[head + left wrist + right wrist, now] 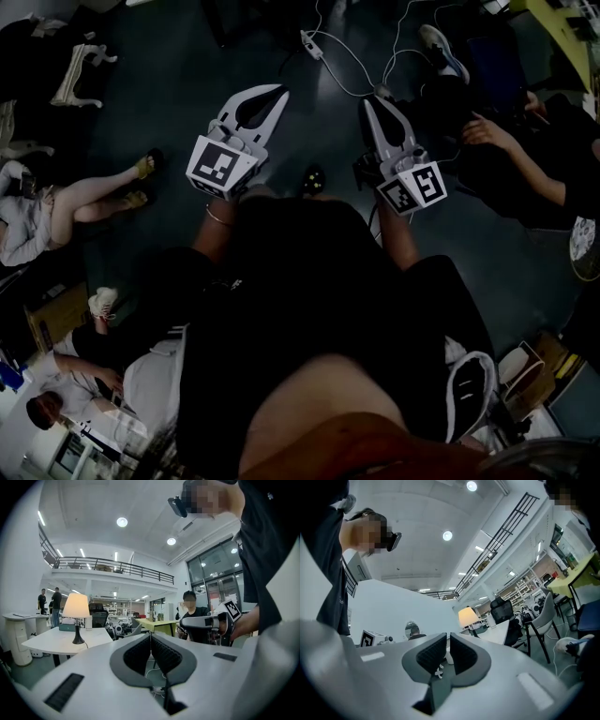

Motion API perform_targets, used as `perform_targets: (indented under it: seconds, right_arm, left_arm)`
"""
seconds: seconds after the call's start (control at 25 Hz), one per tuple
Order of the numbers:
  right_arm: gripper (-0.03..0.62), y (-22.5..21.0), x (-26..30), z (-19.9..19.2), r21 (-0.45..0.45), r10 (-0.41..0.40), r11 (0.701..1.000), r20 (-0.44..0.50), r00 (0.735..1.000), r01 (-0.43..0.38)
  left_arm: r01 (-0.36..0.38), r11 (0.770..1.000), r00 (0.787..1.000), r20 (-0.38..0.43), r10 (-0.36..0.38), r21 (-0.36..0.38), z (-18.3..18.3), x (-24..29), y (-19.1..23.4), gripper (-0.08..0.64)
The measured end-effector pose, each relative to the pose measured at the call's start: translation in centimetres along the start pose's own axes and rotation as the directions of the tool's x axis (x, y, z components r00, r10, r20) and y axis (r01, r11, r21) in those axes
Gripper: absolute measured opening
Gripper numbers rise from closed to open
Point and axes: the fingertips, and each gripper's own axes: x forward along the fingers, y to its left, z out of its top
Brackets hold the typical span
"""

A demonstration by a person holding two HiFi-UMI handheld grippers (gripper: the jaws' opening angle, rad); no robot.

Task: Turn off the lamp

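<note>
The lamp, lit, with a cream shade and a dark base, stands on a white table at the left of the left gripper view. The right gripper view also has the lamp, glowing beyond the jaws, on the same table. The head view is dark and does not show it. My left gripper and right gripper are held out side by side above the dark floor. Both are shut with nothing between the pads, and both are well short of the lamp.
A power strip with white cables lies on the floor ahead. People sit on the floor at the left and on a seat at the right. A yellow-green table, a black office chair and a white chair stand near the lamp's table.
</note>
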Motion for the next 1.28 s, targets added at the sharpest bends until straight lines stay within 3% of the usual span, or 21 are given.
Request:
perform_targets:
  seconds: [0.16,0.6,1.04,1.28]
  right_arm:
    - [0.0,-2.9,-0.7,0.4,0.035,-0.009,0.999,-0.019,1.0,0.009]
    - [0.002,-4.9,0.6,-1.2,0.068,0.019,0.998,-0.042,0.999,-0.016]
    - [0.014,-7.4,6.2,-5.0,0.043,-0.025,0.999,-0.075,0.997,0.028]
    - [0.05,-8.7,10.5,-7.4,0.032,-0.065,0.997,-0.116,0.991,0.069]
  left_arm:
    - [-0.023,0.999,1.0,-0.005,0.023,-0.043,0.1,2.1,-0.5,0.008]
    - [-0.093,0.995,0.994,-0.065,0.091,-0.026,-1.5,3.0,2.0,0.008]
    - [-0.115,0.993,0.992,-0.051,0.115,0.004,-4.4,4.6,8.5,0.008]
    - [-0.093,0.995,0.994,-0.064,0.091,-0.037,-6.5,5.9,12.1,0.008]
